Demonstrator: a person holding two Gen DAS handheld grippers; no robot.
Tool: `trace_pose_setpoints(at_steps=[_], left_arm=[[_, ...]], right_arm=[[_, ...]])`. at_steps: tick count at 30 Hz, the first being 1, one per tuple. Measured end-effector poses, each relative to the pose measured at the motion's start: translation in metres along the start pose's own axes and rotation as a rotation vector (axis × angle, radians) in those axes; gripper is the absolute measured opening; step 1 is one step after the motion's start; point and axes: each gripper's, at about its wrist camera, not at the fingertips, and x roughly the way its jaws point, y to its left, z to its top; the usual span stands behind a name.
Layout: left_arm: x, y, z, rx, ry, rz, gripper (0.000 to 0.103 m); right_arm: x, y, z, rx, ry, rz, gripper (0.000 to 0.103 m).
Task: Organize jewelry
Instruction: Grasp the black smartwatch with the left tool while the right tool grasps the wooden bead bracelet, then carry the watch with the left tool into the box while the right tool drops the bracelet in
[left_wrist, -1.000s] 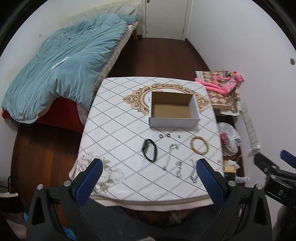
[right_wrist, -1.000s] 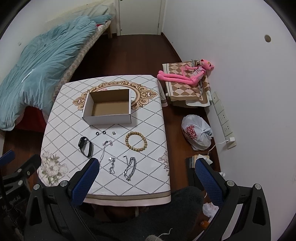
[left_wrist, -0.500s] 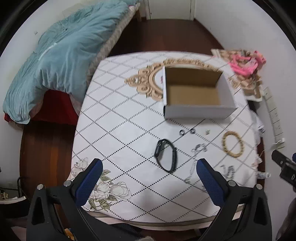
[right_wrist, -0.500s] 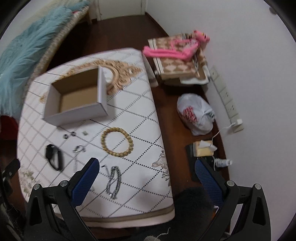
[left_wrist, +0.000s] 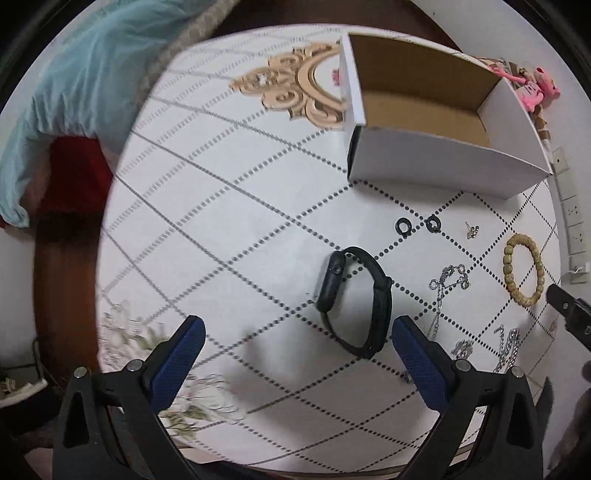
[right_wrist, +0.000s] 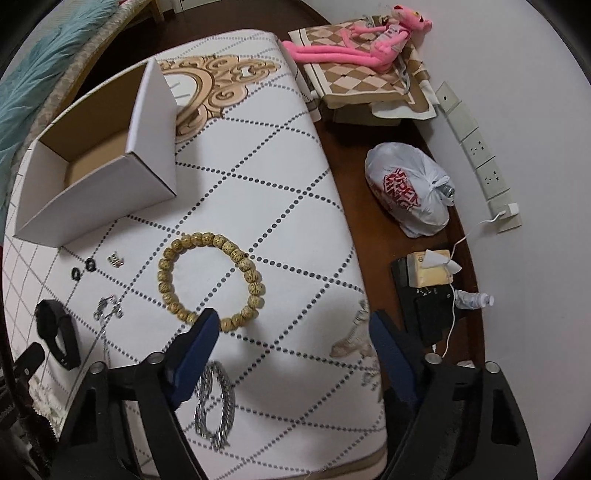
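Note:
On the white diamond-pattern tablecloth (left_wrist: 229, 206) lies a black watch band (left_wrist: 354, 299), just ahead of my left gripper (left_wrist: 297, 332), which hangs open and empty above the cloth. A beaded bracelet (right_wrist: 166, 266) lies under my right gripper (right_wrist: 293, 328), its near arc by the left fingertip (right_wrist: 205, 328). The jaws are closing, with nothing pressed between the pads. Two small black rings (left_wrist: 403, 225), a tiny silver earring (left_wrist: 472, 230) and silver chains (left_wrist: 448, 284) lie between the watch and the bracelet. A thick silver chain (right_wrist: 214, 402) sits below the right gripper. The empty white cardboard box (left_wrist: 443, 162) stands behind the jewelry.
The table's right edge drops to a wooden floor with a white plastic bag (right_wrist: 406, 188), a black box with tissues (right_wrist: 428, 273), wall sockets (right_wrist: 480, 147) and a pink plush toy (right_wrist: 354, 40). A bed with a teal duvet (left_wrist: 74, 74) lies left of the table.
Both grippers have come down towards the table, so the jewelry looks much larger. The right gripper now hangs over the beaded bracelet and its jaws stand narrower.

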Motion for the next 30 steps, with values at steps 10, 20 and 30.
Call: trace_pose_setpoints(at_steps=[10, 20, 30], left_arm=[[0.022, 0.008, 0.004, -0.012, 0.017, -0.094, 0.031], [0.012, 0.015, -0.009, 0.009, -0.069, -0.113, 0.011], [-0.058, 0.028, -0.02, 0.049, -0.197, -0.133, 0.011]], right_arm=[[0.018, 0.001, 0.003, -0.008, 0.012, 0.047, 0.041], [0.009, 0.014, -0.004, -0.04, -0.036, 0.107, 0.009], [-0.051, 0.026, -0.007, -0.078, -0.155, 0.22, 0.009]])
